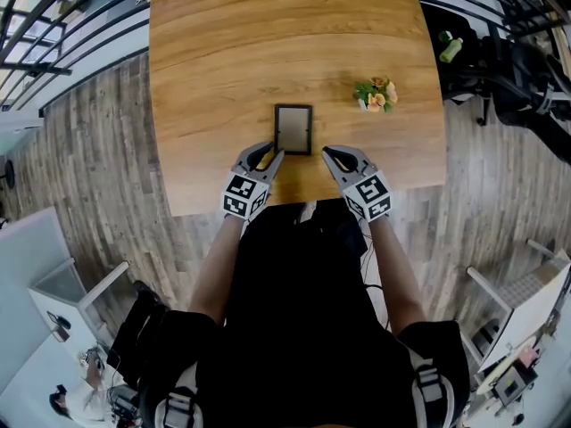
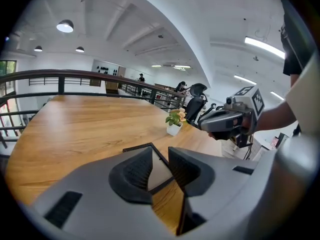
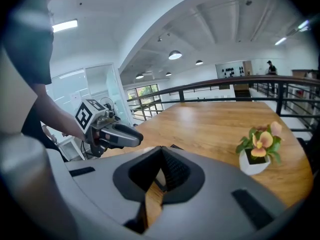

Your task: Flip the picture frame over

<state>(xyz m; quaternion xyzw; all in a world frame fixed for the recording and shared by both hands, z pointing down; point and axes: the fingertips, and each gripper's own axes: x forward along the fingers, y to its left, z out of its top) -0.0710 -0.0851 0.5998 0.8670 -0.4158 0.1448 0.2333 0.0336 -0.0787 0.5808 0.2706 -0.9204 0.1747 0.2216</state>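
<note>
A small dark picture frame [image 1: 293,129] with a pale middle lies flat on the wooden table [image 1: 268,43], near its front edge. My left gripper [image 1: 268,157] sits just short of the frame's near left corner. Its jaws stand open, and in the left gripper view [image 2: 160,158] the frame [image 2: 160,171] shows through the gap, with the pads not pressing on it. My right gripper [image 1: 328,153] hovers just right of the frame's near right corner. In the right gripper view [image 3: 161,152] its jaws are shut with nothing between them. Each gripper shows in the other's view, the right [image 2: 204,125] and the left [image 3: 139,135].
A small white pot of flowers [image 1: 376,94] stands on the table to the right of the frame, also in both gripper views [image 2: 175,122] [image 3: 259,153]. The table's front edge [image 1: 303,205] runs right under my hands. A dark railing [image 2: 75,76] borders the far side.
</note>
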